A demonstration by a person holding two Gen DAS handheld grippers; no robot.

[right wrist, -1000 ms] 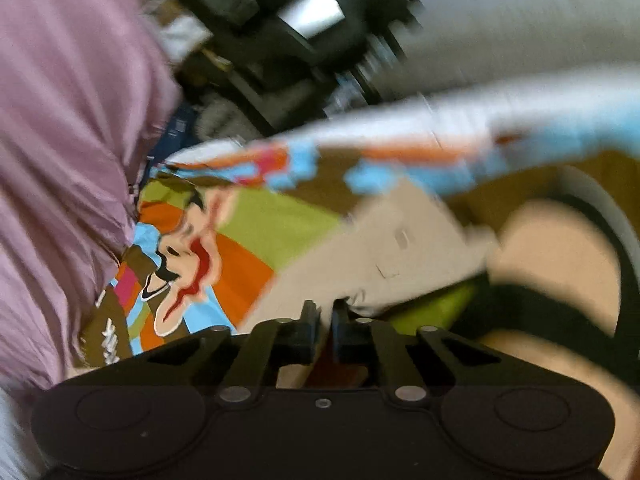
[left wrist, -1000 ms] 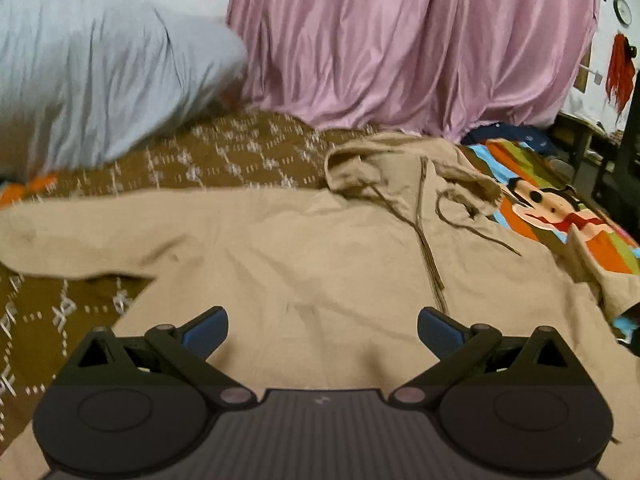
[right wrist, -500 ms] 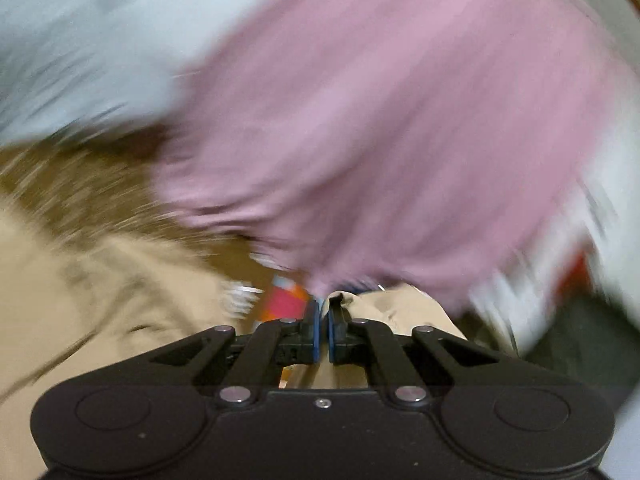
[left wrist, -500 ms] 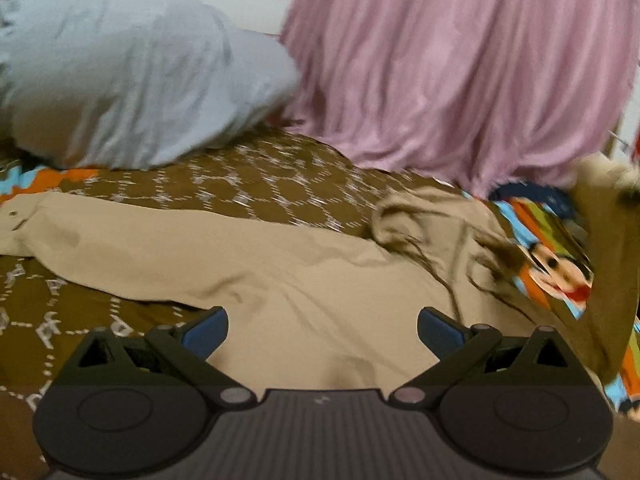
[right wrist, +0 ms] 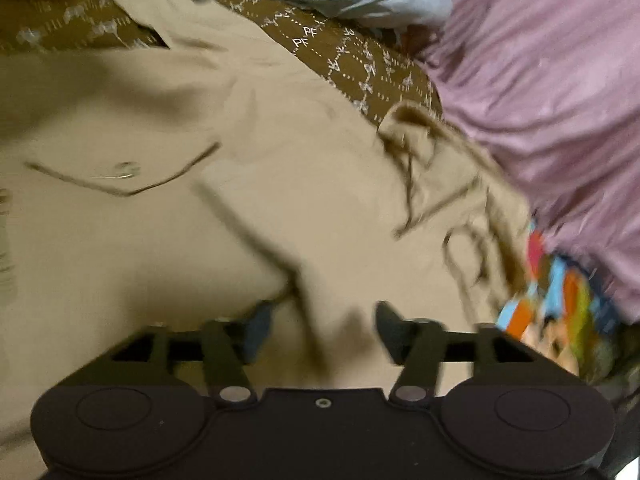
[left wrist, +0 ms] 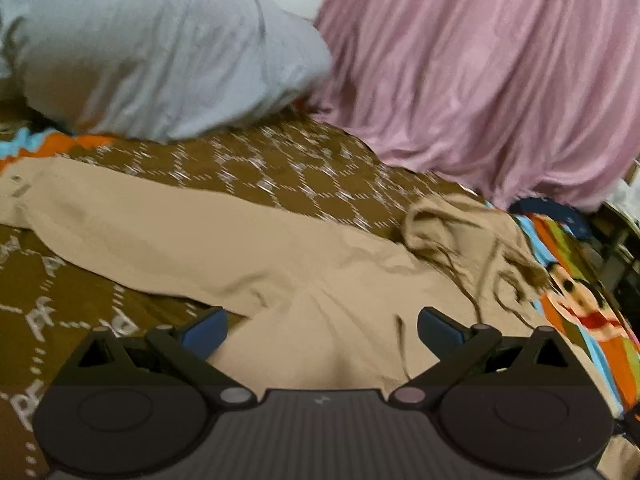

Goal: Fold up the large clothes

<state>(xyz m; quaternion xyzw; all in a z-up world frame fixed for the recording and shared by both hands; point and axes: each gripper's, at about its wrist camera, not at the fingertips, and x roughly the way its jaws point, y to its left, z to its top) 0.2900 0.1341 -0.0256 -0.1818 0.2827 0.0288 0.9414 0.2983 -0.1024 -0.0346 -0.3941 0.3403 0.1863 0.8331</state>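
Since the earlier frames, the right tongs (right wrist: pixel 320 330) have released the tan fabric they pinched and now hang over the body of the beige hooded jacket (left wrist: pixel 320 280), and the sleeve that was lifted at the right edge of the left wrist view now lies folded across the garment. Right tongs: the jaws are opening, with a clear gap between the two fingers; nothing is pinched between them, and only flat jacket cloth lies below the gap. Left tongs (left wrist: pixel 322 326): the jaws stand wide apart and hold nothing; the blue pads (left wrist: pixel 204 330) sit above the lower front of the jacket, whether touching it cannot be told. The jacket lies front up on the bed, spread over a brown patterned bedspread (left wrist: pixel 280 172). One sleeve extends flat toward the left edge of the left wrist view, with its cuff near an orange and blue patch of bedding. The hood (left wrist: pixel 452 224) is bunched at the far right end of the garment, with dark drawcords trailing loosely over the chest. A colourful cartoon-print sheet (left wrist: pixel 576 292) lies just beside the hood on the right. A pale grey pillow (left wrist: pixel 160 48) rests at the far side of the bed, and a pink curtain (left wrist: pixel 480 80) hangs behind the hood. Both views are motion-blurred, the right wrist view more heavily.
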